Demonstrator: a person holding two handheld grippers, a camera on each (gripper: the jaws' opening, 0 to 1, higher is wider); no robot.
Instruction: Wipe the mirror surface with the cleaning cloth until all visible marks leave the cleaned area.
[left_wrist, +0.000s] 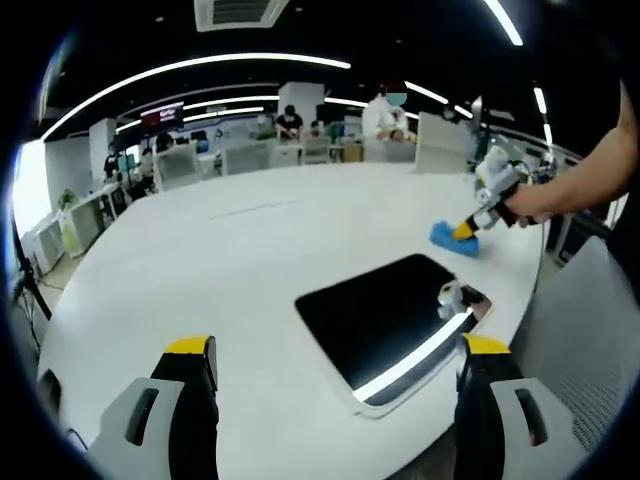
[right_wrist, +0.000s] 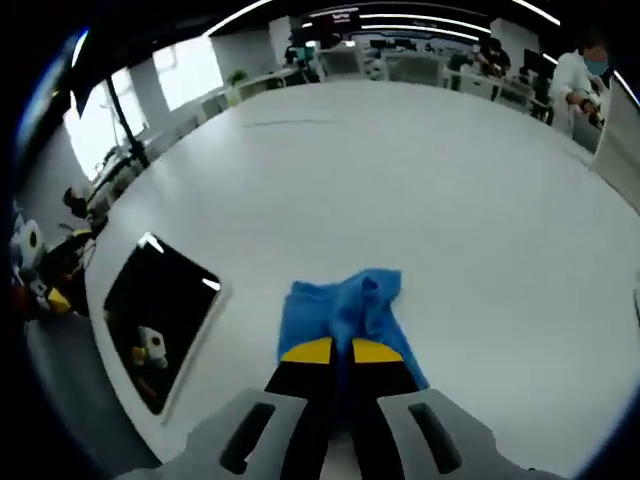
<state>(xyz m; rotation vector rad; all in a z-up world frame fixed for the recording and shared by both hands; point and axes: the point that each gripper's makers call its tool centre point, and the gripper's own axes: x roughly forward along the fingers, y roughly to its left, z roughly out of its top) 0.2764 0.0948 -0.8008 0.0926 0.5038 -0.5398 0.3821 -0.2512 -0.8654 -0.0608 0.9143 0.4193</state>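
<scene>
A broad white table (left_wrist: 250, 250) carries the mirror (left_wrist: 385, 320), a dark rectangular panel lying flat near the table's edge and reflecting ceiling light strips. Nothing lies on the mirror or between it and the blue cleaning cloth (right_wrist: 345, 315), which sits on the table near the mirror, apart from it. The right hand-held gripper (right_wrist: 341, 350) is clenched on the cleaning cloth, its yellow-tipped jaws pressed together over the bunched fabric. The left hand-held gripper (left_wrist: 335, 350) hangs released above the table, jaws wide apart, framing the mirror. Most of the tabletop beyond lies bare. Office desks, chairs and several people stand behind the table's far edge under long ceiling lights.
</scene>
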